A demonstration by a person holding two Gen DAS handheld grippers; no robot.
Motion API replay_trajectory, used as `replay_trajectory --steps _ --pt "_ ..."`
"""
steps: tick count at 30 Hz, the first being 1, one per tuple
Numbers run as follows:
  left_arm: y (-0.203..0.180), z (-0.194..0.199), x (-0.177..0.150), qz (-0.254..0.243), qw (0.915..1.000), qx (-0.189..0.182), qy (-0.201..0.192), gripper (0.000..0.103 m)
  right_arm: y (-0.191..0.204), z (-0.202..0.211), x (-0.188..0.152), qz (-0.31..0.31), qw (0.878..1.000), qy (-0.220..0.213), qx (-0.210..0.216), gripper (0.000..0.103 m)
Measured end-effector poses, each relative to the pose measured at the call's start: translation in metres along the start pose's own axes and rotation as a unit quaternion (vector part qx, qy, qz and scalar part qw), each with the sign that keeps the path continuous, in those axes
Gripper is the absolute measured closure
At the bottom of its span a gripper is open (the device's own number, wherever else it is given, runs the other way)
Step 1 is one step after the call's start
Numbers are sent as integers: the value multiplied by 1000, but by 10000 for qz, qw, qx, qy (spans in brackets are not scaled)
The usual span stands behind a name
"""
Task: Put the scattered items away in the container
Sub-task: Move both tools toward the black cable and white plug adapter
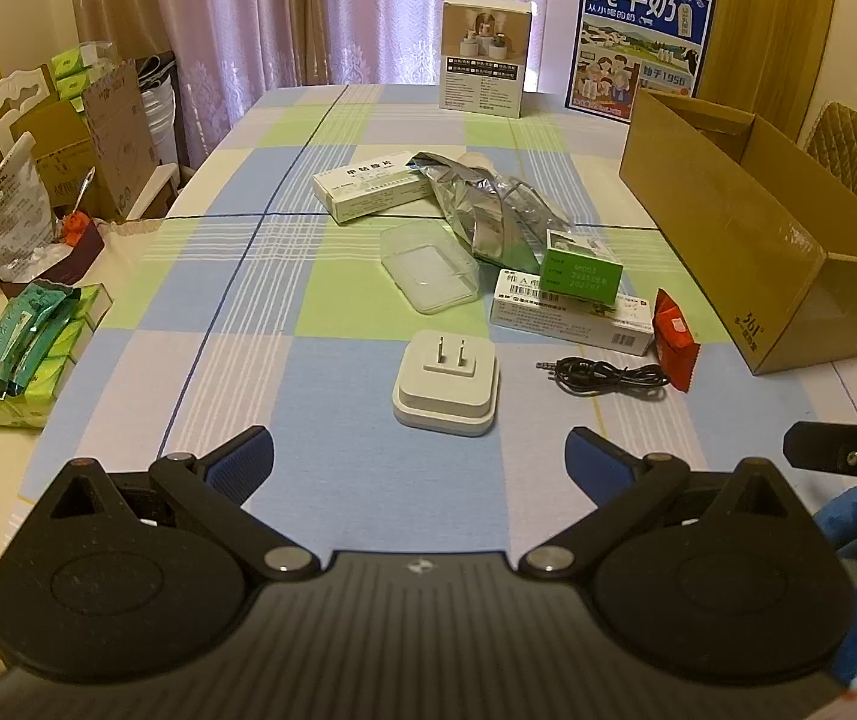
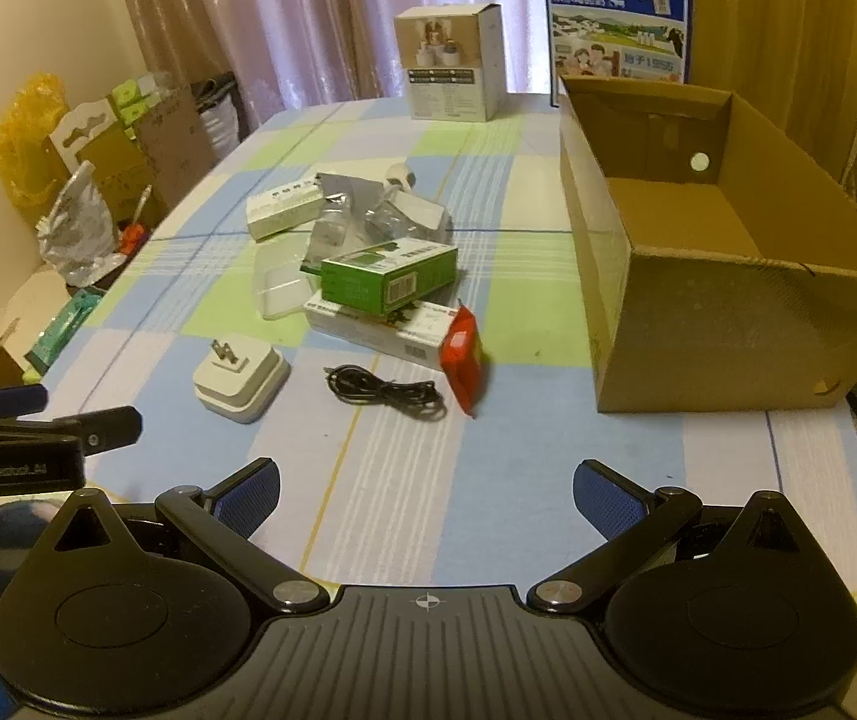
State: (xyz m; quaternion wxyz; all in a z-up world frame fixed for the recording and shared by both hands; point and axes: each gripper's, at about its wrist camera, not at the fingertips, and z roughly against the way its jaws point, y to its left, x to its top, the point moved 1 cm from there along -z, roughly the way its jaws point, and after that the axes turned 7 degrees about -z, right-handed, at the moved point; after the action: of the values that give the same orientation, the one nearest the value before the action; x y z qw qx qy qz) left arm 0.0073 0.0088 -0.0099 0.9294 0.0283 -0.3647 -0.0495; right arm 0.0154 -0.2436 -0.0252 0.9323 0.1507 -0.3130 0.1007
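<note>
Plainly nothing is packed yet. From the left wrist view, the left gripper (image 1: 419, 456) hangs over the table's near edge with its blue pads spread wide and nothing between them. Just ahead of it lies the white plug adapter (image 1: 446, 387), prongs up, on the checked tablecloth (image 1: 236, 312). Beyond that, toward the middle of the table, sit a clear plastic lid (image 1: 428, 267), a crumpled silver foil bag (image 1: 476, 204), a white medicine box (image 1: 371, 183), and a green box (image 1: 581, 273) resting on top of a long white box (image 1: 572, 315). A coiled black cable (image 1: 605, 375) and a red sachet (image 1: 674, 339) lie nearer the right edge, close to the cardboard box (image 1: 752, 252).

From the right wrist view, the right gripper (image 2: 425, 495) is likewise wide apart and empty, low over the near edge. The cardboard box (image 2: 728, 324) stands open-topped by the right edge, and its inside looks empty. The black cable (image 2: 386, 393) and red sachet (image 2: 461, 354) are the nearest pieces to it; the plug adapter (image 2: 239, 381) lies further left.

Risks, as I judge them: lifting the long white box first would tip the green box (image 2: 389, 279) off it. The thin cable may slip from flat pads or trail and drag the sachet. The foil bag overlaps its neighbours, so pulling it could scatter them further.
</note>
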Motion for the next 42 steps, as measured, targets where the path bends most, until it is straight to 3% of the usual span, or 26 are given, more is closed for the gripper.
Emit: replay_trajectory --steps 9,14,22,30,42 --pt "4 -1 1 147 9998 -145 14 1 1 6 9 -35 9997 -7 -229 2" --pt "4 -4 2 195 9996 -204 52 1 0 4 20 -134 9998 54 -99 2" --pt "9 -5 2 294 9993 -200 106 1 6 -11 31 -34 9996 163 -234 2" --pt "17 -10 6 499 9970 -509 310 1 10 -29 33 125 9990 377 -190 2" --pt "30 -31 29 -206 9985 -277 426 1 14 -57 37 261 9975 603 -272 2"
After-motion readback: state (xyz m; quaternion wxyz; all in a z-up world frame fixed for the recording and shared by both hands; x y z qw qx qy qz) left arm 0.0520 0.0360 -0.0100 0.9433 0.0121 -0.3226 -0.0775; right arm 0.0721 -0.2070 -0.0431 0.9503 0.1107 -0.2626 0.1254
